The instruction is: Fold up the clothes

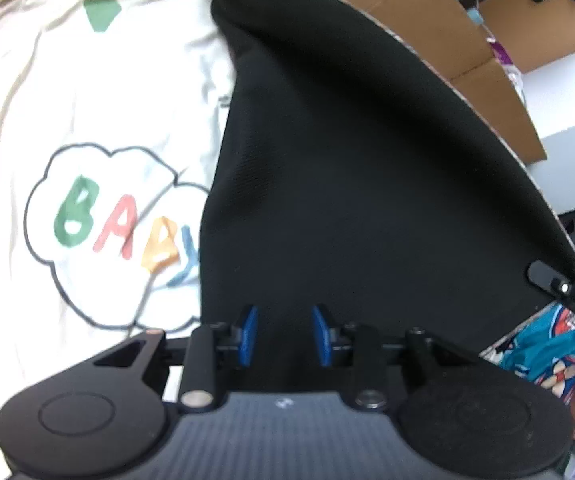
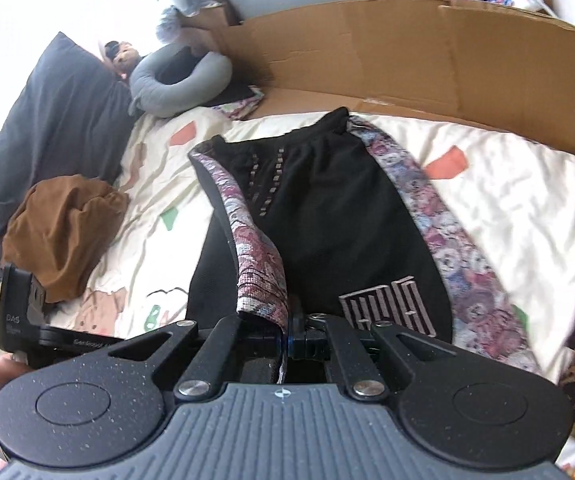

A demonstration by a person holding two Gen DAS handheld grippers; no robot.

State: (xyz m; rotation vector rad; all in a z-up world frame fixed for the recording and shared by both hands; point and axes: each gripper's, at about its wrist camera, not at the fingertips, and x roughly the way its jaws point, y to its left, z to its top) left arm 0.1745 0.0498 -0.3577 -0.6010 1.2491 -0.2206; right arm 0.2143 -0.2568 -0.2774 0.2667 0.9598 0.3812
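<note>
shorts [image 2: 327, 208] hem pinched in right gripper [image 2: 287, 340] – rest ahead

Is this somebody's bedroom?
Probably yes. There's a bed with a cartoon sheet, a dark pillow at its head and clothes like black shorts laid out on it. Cardboard boxes stand alongside.

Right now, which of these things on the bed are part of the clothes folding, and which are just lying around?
Part of the job:
- black shorts with floral side stripes
- right gripper, shut on the shorts' edge
- left gripper, fingers apart over the black fabric

Just lying about:
- brown garment, crumpled; possibly next
- grey neck pillow
- dark pillow
- cardboard box
- printed bedsheet
</note>
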